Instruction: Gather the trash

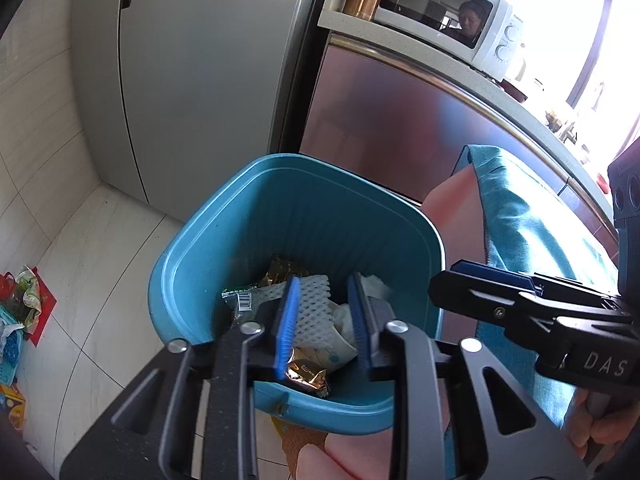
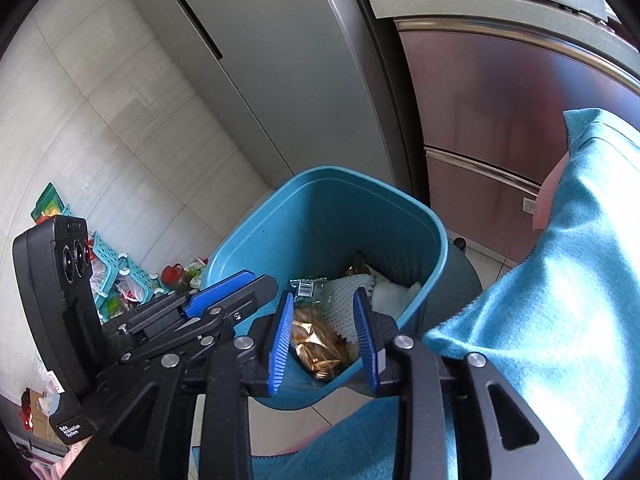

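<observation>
Left wrist view: my left gripper point(image 1: 324, 320) hangs over the blue bin point(image 1: 224, 216), jaws parted, holding nothing; foam net point(image 1: 312, 304) and gold wrapper point(image 1: 308, 374) lie inside it

Right wrist view: my right gripper point(image 2: 324, 340) gapes empty above the bin too; drop looks done, so next I'd turn towards floor clutter point(image 2: 120, 280) left of it
</observation>
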`<state>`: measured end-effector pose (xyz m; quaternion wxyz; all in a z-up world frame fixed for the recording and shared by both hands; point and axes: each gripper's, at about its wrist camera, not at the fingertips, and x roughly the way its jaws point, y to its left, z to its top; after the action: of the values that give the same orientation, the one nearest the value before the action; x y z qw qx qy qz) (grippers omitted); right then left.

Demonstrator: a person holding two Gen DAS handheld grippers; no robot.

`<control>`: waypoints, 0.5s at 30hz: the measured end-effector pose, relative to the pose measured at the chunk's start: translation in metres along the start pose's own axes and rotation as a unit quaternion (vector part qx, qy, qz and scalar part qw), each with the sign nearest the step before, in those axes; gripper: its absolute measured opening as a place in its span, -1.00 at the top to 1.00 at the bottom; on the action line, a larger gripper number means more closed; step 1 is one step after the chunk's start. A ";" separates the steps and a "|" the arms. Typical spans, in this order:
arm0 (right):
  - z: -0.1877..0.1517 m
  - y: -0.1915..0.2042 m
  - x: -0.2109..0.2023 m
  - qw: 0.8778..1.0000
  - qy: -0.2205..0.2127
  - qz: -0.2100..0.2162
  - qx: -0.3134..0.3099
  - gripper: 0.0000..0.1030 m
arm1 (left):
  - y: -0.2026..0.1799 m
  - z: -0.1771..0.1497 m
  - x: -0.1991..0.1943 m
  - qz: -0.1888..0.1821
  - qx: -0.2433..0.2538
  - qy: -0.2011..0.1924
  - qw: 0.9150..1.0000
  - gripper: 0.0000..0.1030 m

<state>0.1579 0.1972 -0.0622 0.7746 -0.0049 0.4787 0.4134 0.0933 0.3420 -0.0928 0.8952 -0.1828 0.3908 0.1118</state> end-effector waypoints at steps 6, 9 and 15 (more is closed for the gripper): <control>-0.015 -0.007 -0.025 1.000 -0.027 0.006 0.000 -0.02 | -0.005 -0.005 -0.026 -0.002 0.023 -0.039 0.999 -0.01; -0.027 -0.009 -0.050 0.998 -0.056 -0.001 -0.012 -0.21 | -0.009 -0.011 -0.046 -0.005 0.033 -0.067 0.997 -0.40; -0.067 -0.008 -0.118 0.985 -0.150 -0.072 -0.042 -0.80 | -0.034 -0.033 -0.100 0.000 0.076 -0.153 0.985 -0.89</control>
<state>0.0897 0.0901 -0.0139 0.8646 -0.0100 0.3374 0.3721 0.0169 0.2915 -0.0314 0.9558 -0.0947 0.2566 0.1082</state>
